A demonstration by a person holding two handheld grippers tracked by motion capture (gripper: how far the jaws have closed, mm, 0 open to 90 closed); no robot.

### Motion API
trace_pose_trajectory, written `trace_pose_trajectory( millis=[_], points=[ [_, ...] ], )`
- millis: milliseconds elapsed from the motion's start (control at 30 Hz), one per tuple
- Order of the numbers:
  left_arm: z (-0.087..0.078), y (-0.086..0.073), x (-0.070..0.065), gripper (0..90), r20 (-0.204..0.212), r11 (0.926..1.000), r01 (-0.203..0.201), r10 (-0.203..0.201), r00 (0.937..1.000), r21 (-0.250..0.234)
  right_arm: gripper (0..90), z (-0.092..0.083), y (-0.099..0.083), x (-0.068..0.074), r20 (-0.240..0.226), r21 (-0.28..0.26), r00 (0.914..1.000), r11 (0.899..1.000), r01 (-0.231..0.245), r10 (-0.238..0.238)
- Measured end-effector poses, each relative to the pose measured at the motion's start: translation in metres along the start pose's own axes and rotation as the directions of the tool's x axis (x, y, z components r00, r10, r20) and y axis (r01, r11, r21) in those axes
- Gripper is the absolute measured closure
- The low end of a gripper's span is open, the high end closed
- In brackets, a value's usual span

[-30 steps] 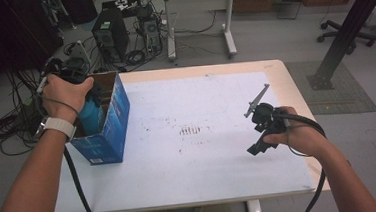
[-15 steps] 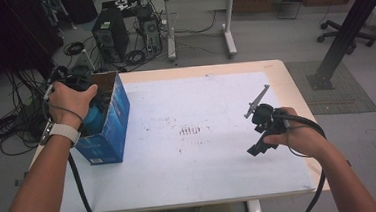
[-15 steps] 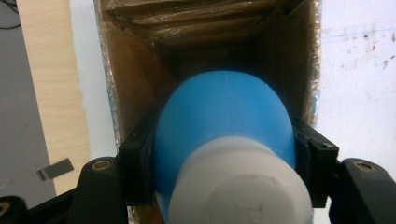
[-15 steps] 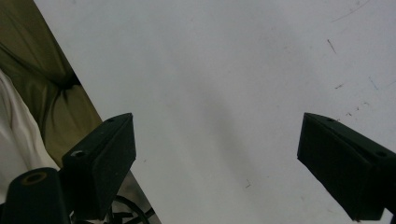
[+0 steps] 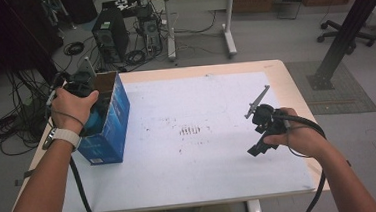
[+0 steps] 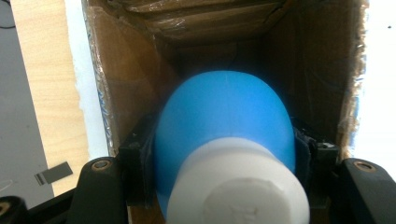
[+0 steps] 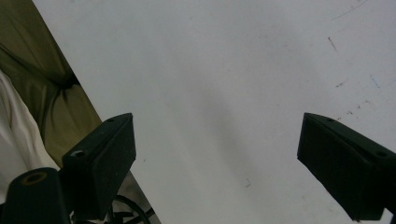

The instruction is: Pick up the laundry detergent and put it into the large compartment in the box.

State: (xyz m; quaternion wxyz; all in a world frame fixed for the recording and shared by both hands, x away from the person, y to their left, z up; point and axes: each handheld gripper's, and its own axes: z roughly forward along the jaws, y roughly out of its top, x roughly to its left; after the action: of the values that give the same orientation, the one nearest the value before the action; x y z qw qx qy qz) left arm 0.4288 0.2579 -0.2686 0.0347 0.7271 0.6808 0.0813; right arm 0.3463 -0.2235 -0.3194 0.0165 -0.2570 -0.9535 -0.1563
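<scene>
Blue bottle (image 6: 224, 126) with white cap is gripped by left gripper (image 5: 82, 88) fingers, pointing down into the cardboard box (image 5: 110, 126), probably not touching bottom. Right gripper (image 7: 217, 163) is open over the worktop (image 5: 204, 150).

Box (image 6: 140, 84): raw brown cardboard inside, matt and fibrous, edges taped glossy; outside printed blue. Bottle (image 6: 224, 116): smooth blue plastic, slight sheen, capped in matt white. Table (image 5: 205, 160): matt white sheet, scuffed, edged in pale wood.
</scene>
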Motion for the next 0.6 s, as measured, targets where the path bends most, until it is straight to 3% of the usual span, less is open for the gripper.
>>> trace_pose_trajectory(
  millis=[600],
  points=[
    [0.0097,-0.0007,0.0022,37.0,0.008,0.9998,-0.018,0.017,0.9998,0.003,11.7,0.0014,0.0007,-0.0003,-0.002,0.003,1.0,1.0,-0.001,0.001]
  ],
)
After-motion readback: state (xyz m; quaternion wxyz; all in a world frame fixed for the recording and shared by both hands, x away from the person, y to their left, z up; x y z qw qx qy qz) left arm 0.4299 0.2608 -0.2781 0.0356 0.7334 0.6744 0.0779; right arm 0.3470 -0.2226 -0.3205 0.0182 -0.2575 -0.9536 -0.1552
